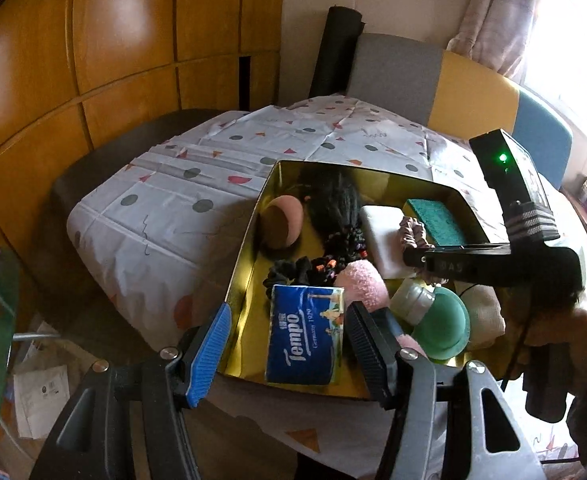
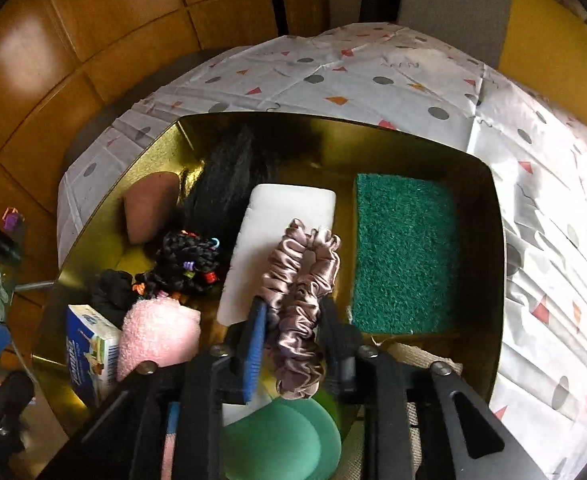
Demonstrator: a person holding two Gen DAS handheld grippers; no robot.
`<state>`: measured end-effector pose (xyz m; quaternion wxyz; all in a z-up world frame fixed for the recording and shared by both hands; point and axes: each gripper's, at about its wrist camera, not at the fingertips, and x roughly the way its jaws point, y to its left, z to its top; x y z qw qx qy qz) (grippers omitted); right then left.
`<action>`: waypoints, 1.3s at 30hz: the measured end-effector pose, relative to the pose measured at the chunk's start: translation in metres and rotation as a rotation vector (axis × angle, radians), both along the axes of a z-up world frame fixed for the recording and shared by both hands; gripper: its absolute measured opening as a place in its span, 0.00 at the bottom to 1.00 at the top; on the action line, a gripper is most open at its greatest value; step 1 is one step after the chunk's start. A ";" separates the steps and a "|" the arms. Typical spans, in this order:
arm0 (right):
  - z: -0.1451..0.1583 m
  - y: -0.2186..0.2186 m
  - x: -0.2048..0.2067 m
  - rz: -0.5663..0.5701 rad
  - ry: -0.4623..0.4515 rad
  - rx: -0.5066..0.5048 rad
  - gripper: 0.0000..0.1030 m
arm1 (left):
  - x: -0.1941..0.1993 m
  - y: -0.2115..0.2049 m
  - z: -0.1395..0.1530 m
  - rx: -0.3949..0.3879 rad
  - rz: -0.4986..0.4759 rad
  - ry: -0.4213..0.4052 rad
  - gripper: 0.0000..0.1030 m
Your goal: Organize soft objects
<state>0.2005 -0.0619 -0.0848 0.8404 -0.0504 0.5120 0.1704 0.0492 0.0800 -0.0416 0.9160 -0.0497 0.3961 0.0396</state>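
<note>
The right gripper's [image 2: 293,316] jaws stand slightly apart around a pink scrunchie [image 2: 301,284] draped over a white sponge [image 2: 277,216] inside the gold tray [image 2: 493,216]. The left gripper [image 1: 289,336] hangs open and empty above a tissue pack [image 1: 303,336] at the tray's near end; a green scouring pad [image 2: 405,252] lies farther back.

scrunchie [image 2: 301,292] on sponge [image 2: 281,240], in tray [image 2: 493,240]
</note>
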 end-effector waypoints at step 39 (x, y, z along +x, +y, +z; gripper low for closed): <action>0.071 -0.071 -0.165 -0.309 -0.433 -0.004 0.88 | -0.036 -0.037 0.034 0.055 0.015 -0.135 0.67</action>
